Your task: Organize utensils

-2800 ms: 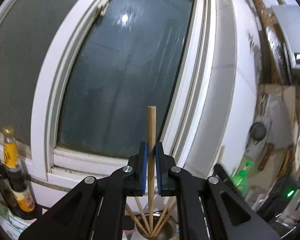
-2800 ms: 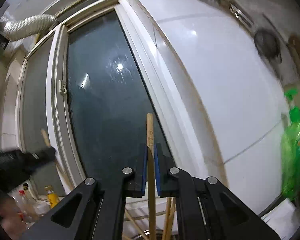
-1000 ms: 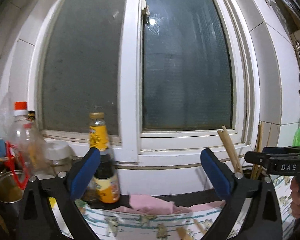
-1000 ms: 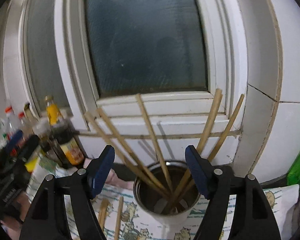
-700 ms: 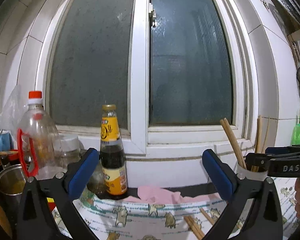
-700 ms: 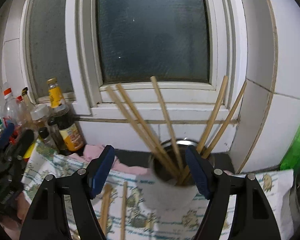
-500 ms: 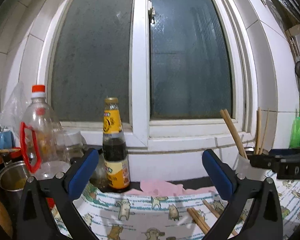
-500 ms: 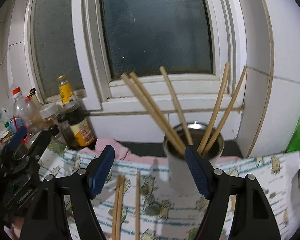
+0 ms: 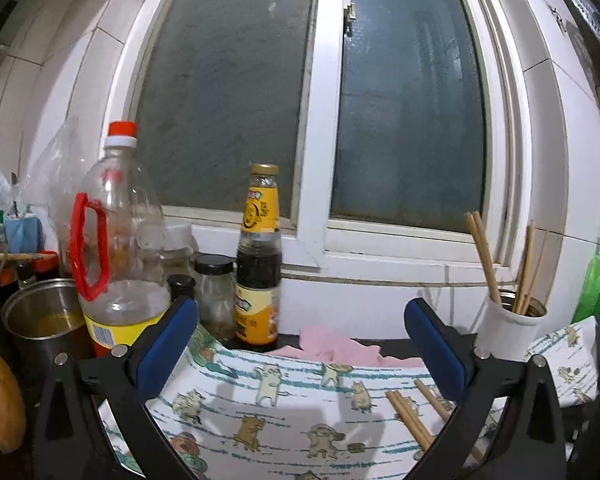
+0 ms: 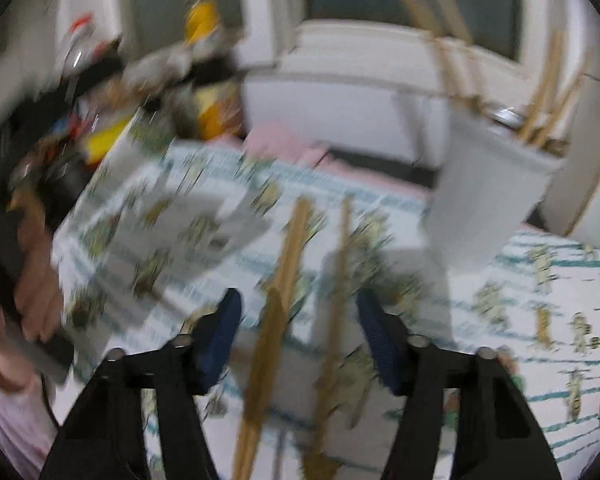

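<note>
Loose chopsticks [image 10: 284, 276] lie flat on the cartoon-print cloth [image 9: 284, 412] covering the counter. In the right wrist view, which is heavily blurred, their long axes run from about 6 o'clock up toward 12 o'clock, tips slightly to the right. A close pair is on the left and a single chopstick [image 10: 340, 280] lies just to its right.

The right gripper [image 10: 298, 332] points steeply down at them. Its jaws are closing, with the sticks between the blue pads [image 10: 220, 332]; no contact can be made out in the blur.

In the left wrist view the same loose chopsticks [image 9: 408, 416] sit at about 4 o'clock, slanting from upper left to lower right.

The left gripper [image 9: 300, 344] points nearly level toward the window [image 9: 408, 120], jaws wide and holding nothing.

The white holder cup [image 9: 508, 328], at 3 o'clock in the left view, stands upright on the counter near the sill. It holds several chopsticks [image 9: 482, 256] standing on end, tops leaning outward left and right.

At 9 o'clock stand a metal pot [image 9: 40, 320] with yellowish contents, a nearly empty plastic bottle [image 9: 120, 248] with a red cap, a small jar [image 9: 216, 296] and a dark sauce bottle [image 9: 260, 264]. A pink rag [image 9: 332, 344] lies behind the cloth.

The person's hand [image 10: 36, 300] shows at 9 o'clock in the right view.
</note>
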Demonstrator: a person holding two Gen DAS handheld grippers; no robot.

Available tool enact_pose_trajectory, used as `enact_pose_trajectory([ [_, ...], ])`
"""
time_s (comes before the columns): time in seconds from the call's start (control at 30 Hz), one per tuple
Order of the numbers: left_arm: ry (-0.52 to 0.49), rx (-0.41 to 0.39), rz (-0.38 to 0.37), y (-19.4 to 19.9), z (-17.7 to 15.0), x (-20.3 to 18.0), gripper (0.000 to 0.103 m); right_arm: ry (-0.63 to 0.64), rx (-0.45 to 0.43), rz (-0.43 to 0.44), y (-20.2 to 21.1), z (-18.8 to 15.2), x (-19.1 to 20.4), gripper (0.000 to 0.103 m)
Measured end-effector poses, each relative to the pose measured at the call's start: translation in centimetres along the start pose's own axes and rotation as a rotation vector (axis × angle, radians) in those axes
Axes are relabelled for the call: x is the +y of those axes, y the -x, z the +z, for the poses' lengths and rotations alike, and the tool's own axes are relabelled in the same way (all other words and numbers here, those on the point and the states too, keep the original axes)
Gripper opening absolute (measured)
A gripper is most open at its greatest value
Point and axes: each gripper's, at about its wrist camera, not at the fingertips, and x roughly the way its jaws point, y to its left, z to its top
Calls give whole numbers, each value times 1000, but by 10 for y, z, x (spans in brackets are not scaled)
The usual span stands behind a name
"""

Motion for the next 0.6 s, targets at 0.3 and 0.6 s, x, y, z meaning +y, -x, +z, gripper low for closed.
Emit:
enact_pose_trajectory([
  [0.3, 136, 11, 59, -3, 2, 30, 103, 147, 51, 89, -19, 0, 58, 37],
  [0.6, 208, 99, 14, -15, 0, 42, 103, 148, 72, 64, -24, 2, 62, 26],
])
